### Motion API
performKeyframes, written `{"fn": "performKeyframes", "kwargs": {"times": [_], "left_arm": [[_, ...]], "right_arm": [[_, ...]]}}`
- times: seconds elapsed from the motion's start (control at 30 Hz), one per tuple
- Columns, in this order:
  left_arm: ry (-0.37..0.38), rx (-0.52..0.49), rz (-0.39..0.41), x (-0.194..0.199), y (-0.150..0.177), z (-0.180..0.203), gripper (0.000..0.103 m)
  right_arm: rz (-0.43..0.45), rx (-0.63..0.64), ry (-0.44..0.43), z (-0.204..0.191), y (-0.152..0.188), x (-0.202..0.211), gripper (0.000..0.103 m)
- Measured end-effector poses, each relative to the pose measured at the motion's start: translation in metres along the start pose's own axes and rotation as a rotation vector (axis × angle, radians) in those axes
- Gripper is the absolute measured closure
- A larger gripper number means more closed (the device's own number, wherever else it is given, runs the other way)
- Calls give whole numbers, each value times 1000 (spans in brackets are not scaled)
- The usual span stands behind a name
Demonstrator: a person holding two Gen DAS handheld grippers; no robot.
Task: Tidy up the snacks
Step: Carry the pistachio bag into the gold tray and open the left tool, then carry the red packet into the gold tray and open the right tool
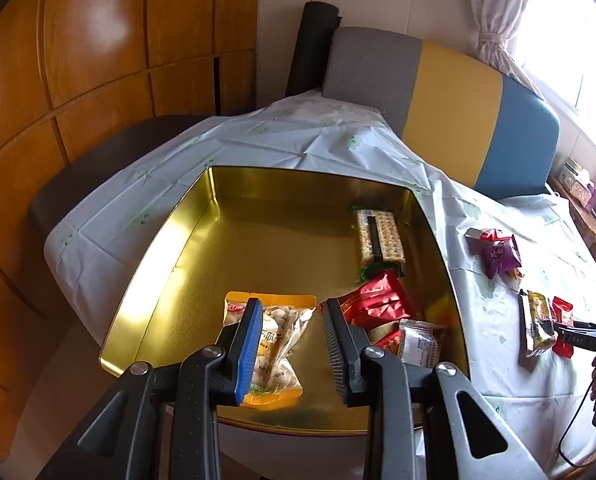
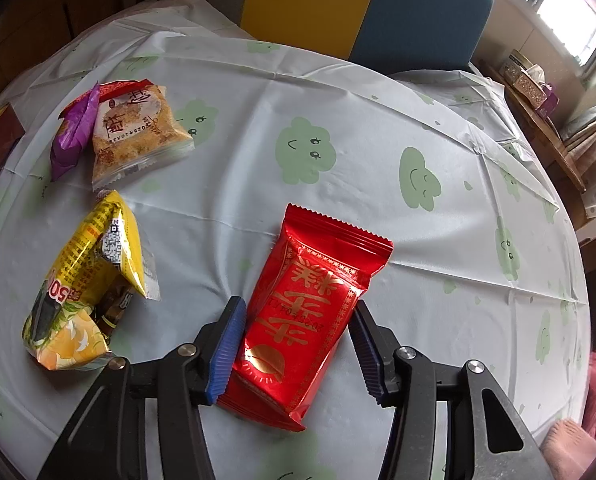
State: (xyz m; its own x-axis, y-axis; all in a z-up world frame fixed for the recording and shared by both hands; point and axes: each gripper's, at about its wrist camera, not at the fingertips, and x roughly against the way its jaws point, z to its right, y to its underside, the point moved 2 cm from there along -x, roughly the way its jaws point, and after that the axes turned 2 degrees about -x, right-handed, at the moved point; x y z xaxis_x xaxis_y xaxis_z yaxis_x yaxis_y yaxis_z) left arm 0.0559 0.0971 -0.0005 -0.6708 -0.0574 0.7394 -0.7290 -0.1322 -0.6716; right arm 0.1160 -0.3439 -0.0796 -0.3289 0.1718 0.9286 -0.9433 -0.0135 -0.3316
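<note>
Green smiley clouds dot the pale tablecloth [image 2: 338, 92]. Right gripper [image 2: 296, 330] is open wide, its ridged blue pads on either side of a shiny red packet [image 2: 310, 304]. Left gripper [image 1: 292, 330] hangs open above a nut bag [image 1: 276, 344] in the gold tin [image 1: 170, 264].

Our right gripper [image 2: 296, 344] straddled a red snack packet [image 2: 310, 312] at lower centre.
Its jaws stood apart; a yellow packet [image 2: 86, 280] lay left, a crumbly biscuit packet [image 2: 138, 132] upper left.
</note>
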Motion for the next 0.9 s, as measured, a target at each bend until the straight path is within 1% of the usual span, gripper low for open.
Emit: {"fn": "performKeyframes", "kwargs": {"times": [0.2,0.57,0.73,0.9], "left_arm": [[7,-25,13,5,0,7,72],[18,-35,20,10,2,8,72],[24,-38,20,10,1,6,72],[25,-32,18,8,2,4,72]], "right_arm": [[-5,-6,-3,0,0,1,52],[-6,-12,-6,0,1,1,52],[-16,-70,-44,7,-1,4,53],[23,-110,-76,11,-4,21,54]]}}
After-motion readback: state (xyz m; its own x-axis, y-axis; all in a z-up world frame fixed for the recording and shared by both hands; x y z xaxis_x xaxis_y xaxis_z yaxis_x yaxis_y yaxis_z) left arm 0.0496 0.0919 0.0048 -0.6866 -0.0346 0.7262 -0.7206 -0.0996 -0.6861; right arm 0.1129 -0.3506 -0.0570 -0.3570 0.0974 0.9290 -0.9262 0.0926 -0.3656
